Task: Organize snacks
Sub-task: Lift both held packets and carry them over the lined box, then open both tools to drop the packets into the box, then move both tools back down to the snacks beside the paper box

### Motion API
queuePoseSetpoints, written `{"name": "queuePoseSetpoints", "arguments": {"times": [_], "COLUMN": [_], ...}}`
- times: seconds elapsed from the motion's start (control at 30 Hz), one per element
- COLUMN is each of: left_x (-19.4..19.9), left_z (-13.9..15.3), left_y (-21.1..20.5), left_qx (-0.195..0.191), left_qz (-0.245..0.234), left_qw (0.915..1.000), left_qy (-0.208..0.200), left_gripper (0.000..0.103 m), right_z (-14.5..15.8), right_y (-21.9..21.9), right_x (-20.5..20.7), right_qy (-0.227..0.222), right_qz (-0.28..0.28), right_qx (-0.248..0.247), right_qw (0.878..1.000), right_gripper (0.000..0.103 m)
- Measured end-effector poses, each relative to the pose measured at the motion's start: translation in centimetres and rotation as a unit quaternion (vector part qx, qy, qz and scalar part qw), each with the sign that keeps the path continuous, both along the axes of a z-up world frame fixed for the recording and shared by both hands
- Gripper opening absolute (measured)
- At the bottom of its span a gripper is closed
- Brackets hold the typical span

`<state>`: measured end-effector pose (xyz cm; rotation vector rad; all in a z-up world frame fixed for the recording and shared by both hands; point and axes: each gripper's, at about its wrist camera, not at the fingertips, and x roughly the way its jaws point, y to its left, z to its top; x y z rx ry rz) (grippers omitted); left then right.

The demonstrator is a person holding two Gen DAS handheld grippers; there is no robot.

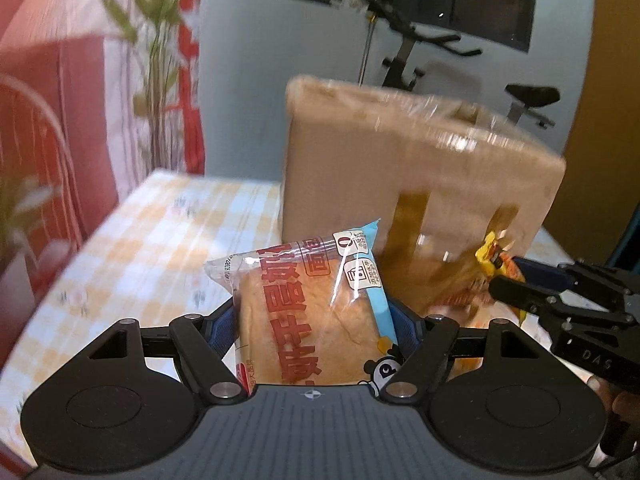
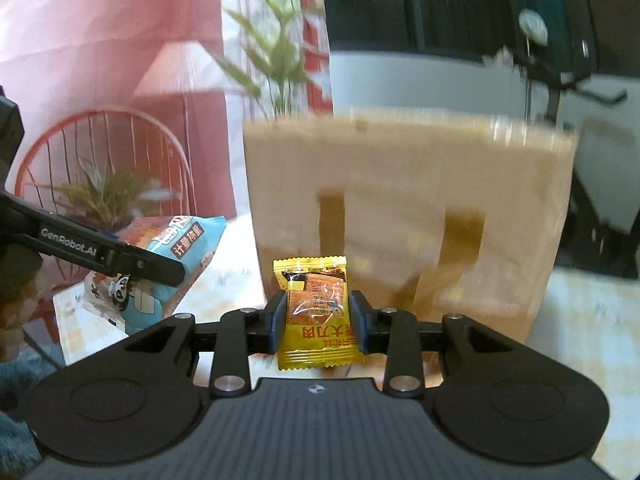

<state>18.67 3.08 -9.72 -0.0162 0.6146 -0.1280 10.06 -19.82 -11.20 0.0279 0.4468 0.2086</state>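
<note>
At the far left of the left wrist view a red and pink striped curtain (image 1: 60,92) was seen, with green plant stems (image 1: 156,40) in front of it. Below these, a table covered by a yellow checked cloth (image 1: 132,240) was spread. At the middle of that view the left gripper (image 1: 316,320) was held clamped on a bread packet (image 1: 308,312); the clear wrapper with red lettering and a blue edge was pressed between the blue pads, and the packet was raised clear of the cloth. Behind it, a tall cardboard box (image 1: 400,168) stood on the table, with strips of brown tape running down its front. An exercise bike (image 1: 420,60) was visible behind the box, against the wall. At the right edge the right gripper (image 1: 504,272) was seen reaching in just in front of the box, and a small yellow snack packet (image 1: 490,256) was gripped at its tip.

In the right wrist view the left gripper (image 2: 160,268) appeared at the left, and the bread packet (image 2: 176,252) was carried in it, beside a red wire chair (image 2: 104,152). At the centre the right gripper (image 2: 318,316) was narrowly closed on the yellow snack packet (image 2: 314,312), which was held upright between the pads. The cardboard box (image 2: 400,200) stood just behind, blurred
</note>
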Motion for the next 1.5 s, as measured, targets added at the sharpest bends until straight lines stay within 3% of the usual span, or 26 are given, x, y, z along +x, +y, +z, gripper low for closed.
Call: {"name": "queuePoseSetpoints", "arguments": {"times": [0.23, 0.43, 0.57, 0.73, 0.9, 1.1, 1.2, 1.33, 1.5], "left_x": [2.4, 7.1, 10.7, 14.9, 17.5, 17.3, 16.5, 14.3, 11.1], "left_z": [5.5, 9.6, 10.4, 9.1, 7.2, 6.7, 7.2, 7.8, 8.0], "left_y": [-2.1, -4.7, -6.4, -7.6, -7.0, -5.1, -4.4, -3.4, -1.9], "left_qx": [-0.002, -0.029, -0.019, -0.006, -0.016, -0.031, -0.028, -0.038, -0.024], "left_qz": [-0.037, -0.073, -0.07, -0.073, -0.048, -0.041, -0.035, -0.05, -0.05], "left_qw": [0.9976, 0.9921, 0.9916, 0.9909, 0.9954, 0.9957, 0.9953, 0.9941, 0.9912], "left_qy": [-0.058, -0.098, -0.107, -0.113, -0.082, -0.077, -0.085, -0.088, -0.12], "left_gripper": [0.078, 0.078, 0.078, 0.078, 0.078, 0.084, 0.087, 0.087, 0.087], "right_z": [5.6, 8.9, 9.5, 8.3, 6.6, 6.1, 6.3, 6.8, 7.1], "right_y": [-2.2, -4.7, -6.5, -7.1, -6.8, -7.2, -7.3, -7.4, -6.3], "right_x": [1.2, 5.4, 8.6, 11.7, 13.0, 13.0, 12.5, 11.5, 8.8], "right_qy": [-0.083, -0.106, -0.091, -0.052, -0.014, 0.005, 0.002, -0.002, -0.021], "right_qz": [-0.01, -0.029, -0.048, -0.07, -0.081, -0.069, -0.083, -0.096, -0.092], "right_qx": [0.016, -0.009, -0.006, -0.015, -0.031, -0.03, -0.025, -0.007, -0.004], "right_qw": [0.996, 0.994, 0.995, 0.996, 0.996, 0.997, 0.996, 0.995, 0.996], "right_gripper": [0.035, 0.035, 0.035, 0.035, 0.035, 0.042, 0.057, 0.059, 0.065]}}
